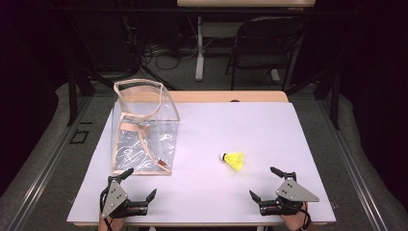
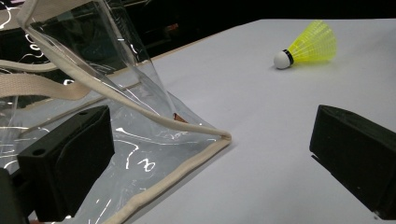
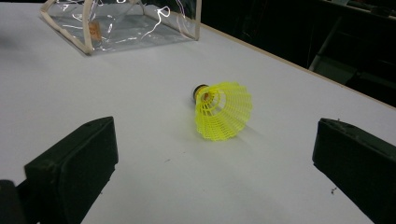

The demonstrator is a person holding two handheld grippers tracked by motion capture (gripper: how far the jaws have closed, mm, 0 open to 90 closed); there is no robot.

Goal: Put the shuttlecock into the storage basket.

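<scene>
White table [image 1: 269, 130]: shuttlecock [image 1: 234, 160] on side, nr clear bag [image 1: 144, 130].

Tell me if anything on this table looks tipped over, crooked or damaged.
Only small things. The shuttlecock lies on its side on the table, not on its cork. The clear bag stands upright with creased walls. Nothing looks spilled or broken.

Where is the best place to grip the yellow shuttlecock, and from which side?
Probably at the narrow neck of the shuttlecock, just behind its white cork. It lies on its side, cork pointing toward the clear bag. The open right gripper could come from the near side, jaws straddling it; the mesh skirt looks crushable.
</scene>
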